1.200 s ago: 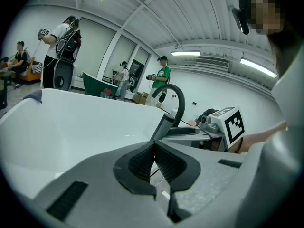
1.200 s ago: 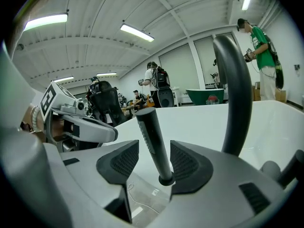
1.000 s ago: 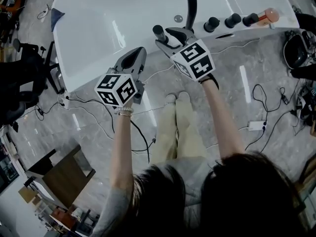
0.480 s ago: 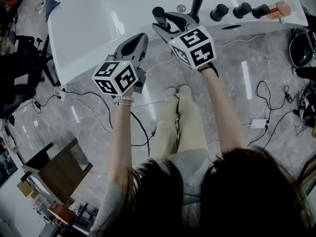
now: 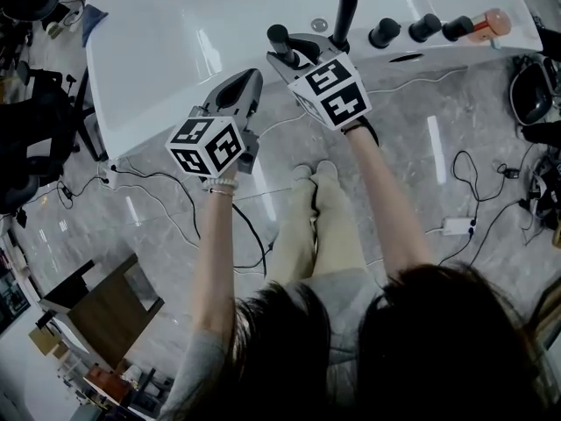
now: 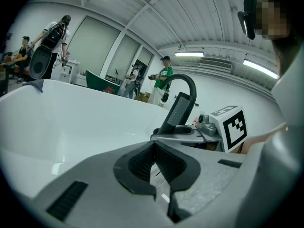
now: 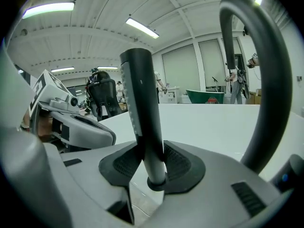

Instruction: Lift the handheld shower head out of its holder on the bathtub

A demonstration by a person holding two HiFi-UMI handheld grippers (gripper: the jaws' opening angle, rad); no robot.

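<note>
The shower head (image 5: 279, 40) is a black stick-shaped handle standing upright in its holder on the white bathtub's rim (image 5: 175, 103). My right gripper (image 5: 294, 60) reaches it from the near side. In the right gripper view the handle (image 7: 140, 103) stands between the jaws of my right gripper (image 7: 149, 159), which are closing with both pads against it just above the holder ring. My left gripper (image 5: 247, 79) hovers over the rim to the left, shut and empty. In the left gripper view its pads (image 6: 142, 160) meet at the tips, and the shower head (image 6: 179, 114) stands ahead to the right.
A black arched faucet (image 5: 345, 7) rises right behind the handle, also in the right gripper view (image 7: 266, 80). Black knobs (image 5: 386, 32) line the rim to the right. Cables (image 5: 473, 178) lie on the grey floor. Several people stand beyond the tub (image 6: 164, 80).
My right gripper has settled slightly lower around the handle and its jaws have narrowed onto it. The left gripper has sunk a little beside the rim.
</note>
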